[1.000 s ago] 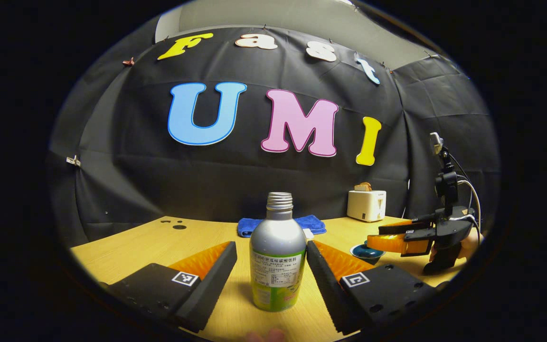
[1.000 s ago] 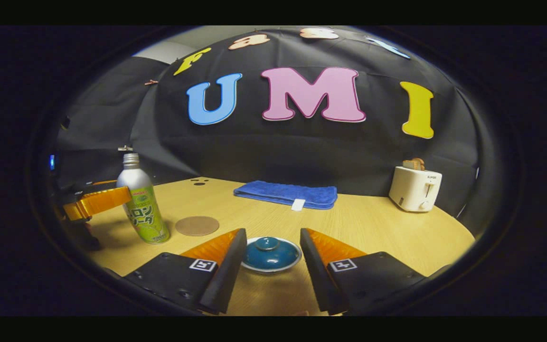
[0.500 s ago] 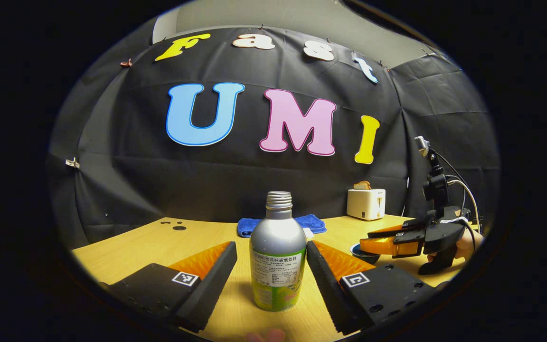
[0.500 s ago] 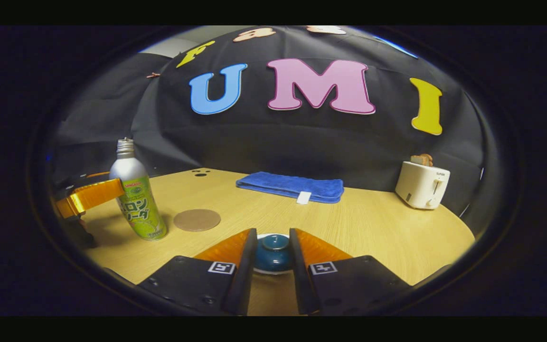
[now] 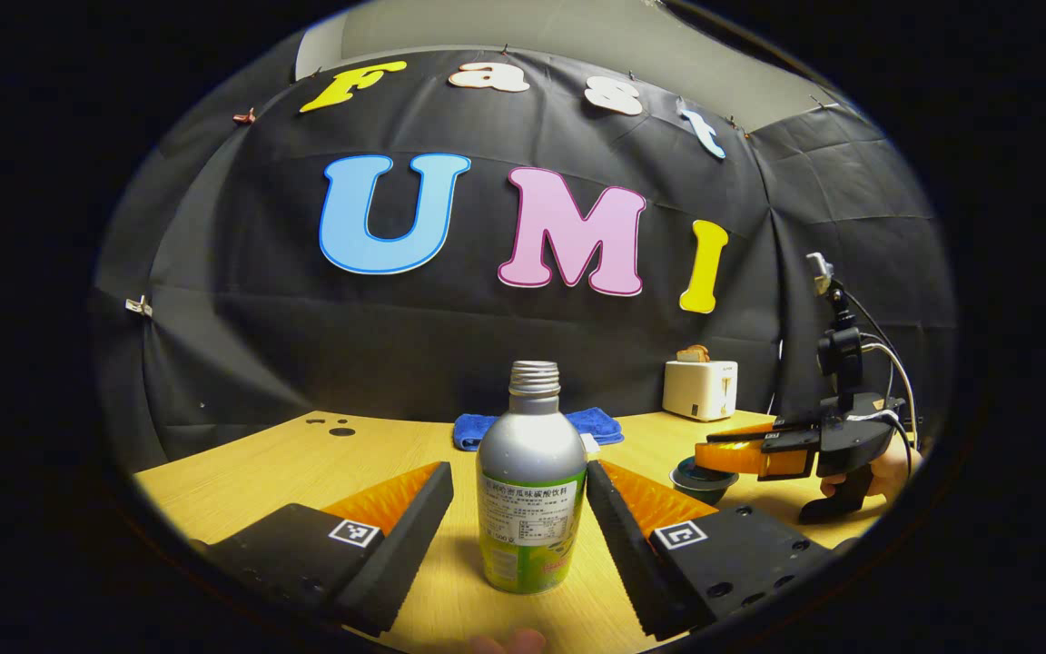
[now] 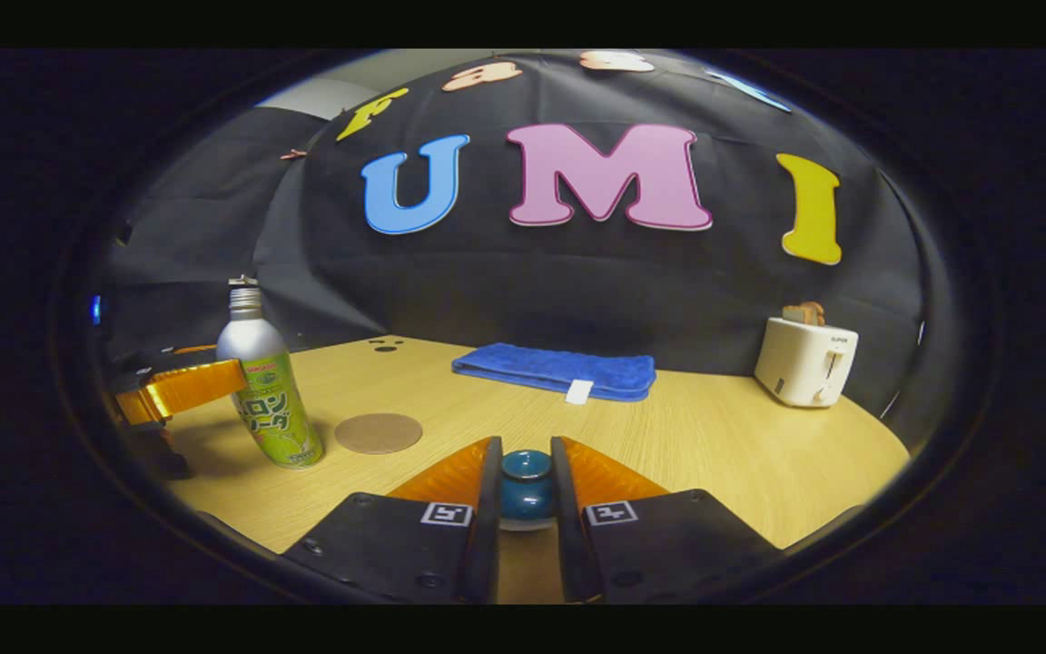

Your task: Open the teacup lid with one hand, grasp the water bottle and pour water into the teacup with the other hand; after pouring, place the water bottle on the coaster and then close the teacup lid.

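Lifted clear of the teacup (image 5: 703, 480), the blue lid (image 6: 526, 483) now rides higher than half a second ago, pinched by its knob between the two fingers of the right gripper (image 6: 526, 509), which in the left gripper view hangs just above the open cup (image 5: 745, 457) toward the tabletop's (image 6: 741, 454) right edge. At the left gripper (image 5: 520, 518), the fingers stand spread on either side of the upright, uncapped water bottle (image 5: 530, 495), neither visibly pressing it; it has not moved from its spot near the front edge. A round coaster (image 6: 379, 433) lies just beside the bottle, while a folded blue towel (image 6: 556, 371) rests along the back edge and a white toaster (image 6: 804, 361) sits near the back right corner.
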`<state>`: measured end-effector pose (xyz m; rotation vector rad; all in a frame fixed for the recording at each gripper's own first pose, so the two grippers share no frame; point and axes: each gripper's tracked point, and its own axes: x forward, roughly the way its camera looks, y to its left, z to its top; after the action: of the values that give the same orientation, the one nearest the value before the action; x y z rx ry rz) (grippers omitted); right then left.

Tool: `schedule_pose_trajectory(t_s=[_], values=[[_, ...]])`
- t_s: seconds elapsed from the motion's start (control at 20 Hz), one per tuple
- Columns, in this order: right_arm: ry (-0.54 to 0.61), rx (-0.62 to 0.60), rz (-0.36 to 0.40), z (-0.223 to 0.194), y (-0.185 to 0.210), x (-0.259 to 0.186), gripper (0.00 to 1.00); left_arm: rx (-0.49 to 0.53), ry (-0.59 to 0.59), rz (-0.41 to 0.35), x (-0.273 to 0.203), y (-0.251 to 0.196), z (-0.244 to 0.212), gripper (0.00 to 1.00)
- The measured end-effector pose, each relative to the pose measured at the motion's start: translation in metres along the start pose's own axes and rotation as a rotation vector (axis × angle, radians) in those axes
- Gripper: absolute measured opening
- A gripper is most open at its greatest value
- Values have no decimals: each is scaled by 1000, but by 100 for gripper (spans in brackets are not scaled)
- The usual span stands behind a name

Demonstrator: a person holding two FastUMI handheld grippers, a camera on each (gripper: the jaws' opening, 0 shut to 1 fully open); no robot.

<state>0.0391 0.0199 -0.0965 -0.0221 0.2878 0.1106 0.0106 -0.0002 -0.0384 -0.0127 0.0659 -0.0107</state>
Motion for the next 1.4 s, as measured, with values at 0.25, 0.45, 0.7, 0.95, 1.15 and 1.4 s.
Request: schedule_pose_trajectory(t_s=[0.25,0.45,0.7,0.95,1.15,1.4], values=[[-126,7,-65,35,-12,-13,35,-4,3,2,1,0,-2,94],[-129,26,-113,35,-26,-19,26,-2,2,2,1,-3,-3,94],[-109,-10,-45,30,-12,-24,26,-4,9,13,5,-1,-6,94],[-105,62,-32,28,-16,-31,29,12,31,18,11,-3,-14,94],[-132,118,-39,30,-29,-42,26,28,53,19,19,-6,-20,94],[-110,112,-115,21,-59,-55,30,49,77,50,32,0,-28,94]])
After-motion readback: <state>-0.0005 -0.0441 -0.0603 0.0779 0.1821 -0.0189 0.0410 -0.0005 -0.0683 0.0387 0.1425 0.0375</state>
